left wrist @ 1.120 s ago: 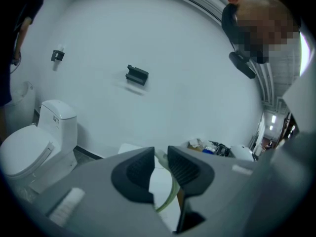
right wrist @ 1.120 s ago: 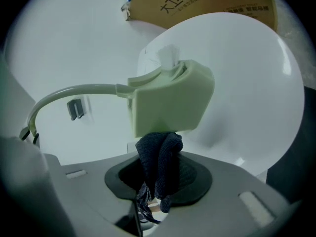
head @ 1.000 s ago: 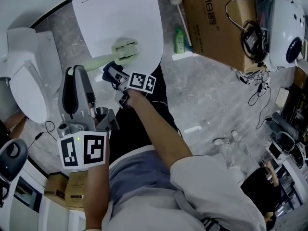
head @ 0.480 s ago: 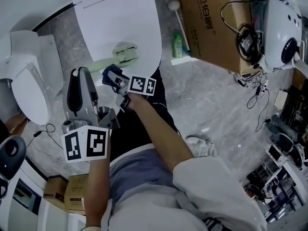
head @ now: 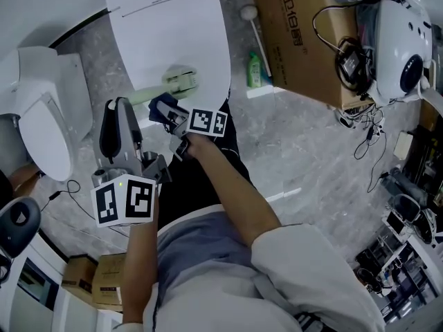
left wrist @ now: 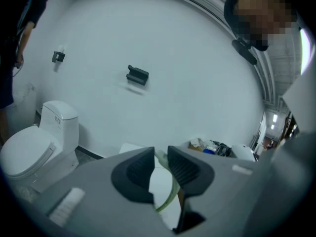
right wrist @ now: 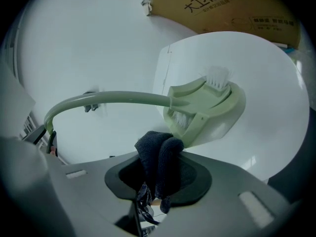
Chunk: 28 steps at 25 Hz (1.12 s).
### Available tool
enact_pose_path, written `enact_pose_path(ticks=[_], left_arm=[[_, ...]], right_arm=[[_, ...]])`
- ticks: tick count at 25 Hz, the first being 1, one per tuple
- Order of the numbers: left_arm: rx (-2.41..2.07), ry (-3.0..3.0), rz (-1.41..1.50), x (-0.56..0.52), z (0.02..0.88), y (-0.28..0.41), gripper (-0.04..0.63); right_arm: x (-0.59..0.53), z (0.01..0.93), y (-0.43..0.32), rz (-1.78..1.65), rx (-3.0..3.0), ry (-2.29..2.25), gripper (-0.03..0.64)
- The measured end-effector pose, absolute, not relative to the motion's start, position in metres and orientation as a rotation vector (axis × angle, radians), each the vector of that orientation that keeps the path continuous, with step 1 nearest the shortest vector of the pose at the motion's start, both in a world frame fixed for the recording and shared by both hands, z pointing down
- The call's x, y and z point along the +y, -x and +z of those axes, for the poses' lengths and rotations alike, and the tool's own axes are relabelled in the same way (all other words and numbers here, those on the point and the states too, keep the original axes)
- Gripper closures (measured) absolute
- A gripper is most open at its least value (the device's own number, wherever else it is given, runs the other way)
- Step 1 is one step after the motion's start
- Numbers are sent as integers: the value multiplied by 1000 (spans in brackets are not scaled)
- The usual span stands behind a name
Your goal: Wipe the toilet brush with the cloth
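so the right tool (right wrist: pixel 158 174) is squeezing a dark blue cloth (right wrist: pixel 165 157) between its jaws, with the bunched-up end sticking out the front. That end is sitting right up against the lower edge of the pale green toilet brush (right wrist: pixel 207 107), by the white bristles. It looks like it's touching, but I can't swear to it.

The left tool (left wrist: pixel 159 154) is gripping the brush by its handle: the jaws are nearly together, with the thin green handle running between them. From there the handle is arching over to the head, which is hovering over a closed white toilet lid (head: pixel 173 26). From the head view the two tools are sitting close together, left one lower on the handle, right one up by the head.

Further out, a second white toilet (head: pixel 41 126) is standing off to the left. A big cardboard box (head: pixel 304 26) is sitting on the grey marble floor (head: pixel 311 151) to the right, with a small green bottle (head: pixel 255 71) just beside it.
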<state>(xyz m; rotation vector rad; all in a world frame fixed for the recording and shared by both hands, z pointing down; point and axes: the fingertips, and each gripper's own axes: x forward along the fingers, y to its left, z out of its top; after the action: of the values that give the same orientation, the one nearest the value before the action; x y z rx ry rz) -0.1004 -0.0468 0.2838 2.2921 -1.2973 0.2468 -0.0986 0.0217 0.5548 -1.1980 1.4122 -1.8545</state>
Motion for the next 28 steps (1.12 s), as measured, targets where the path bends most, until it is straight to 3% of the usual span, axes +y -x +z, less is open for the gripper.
enact_pose_path(ticks=[28], left_arm=[[-1331,-2285,250,-44,282,99,595]], right_arm=[[65,564,29,-1896,1506,1300,515]])
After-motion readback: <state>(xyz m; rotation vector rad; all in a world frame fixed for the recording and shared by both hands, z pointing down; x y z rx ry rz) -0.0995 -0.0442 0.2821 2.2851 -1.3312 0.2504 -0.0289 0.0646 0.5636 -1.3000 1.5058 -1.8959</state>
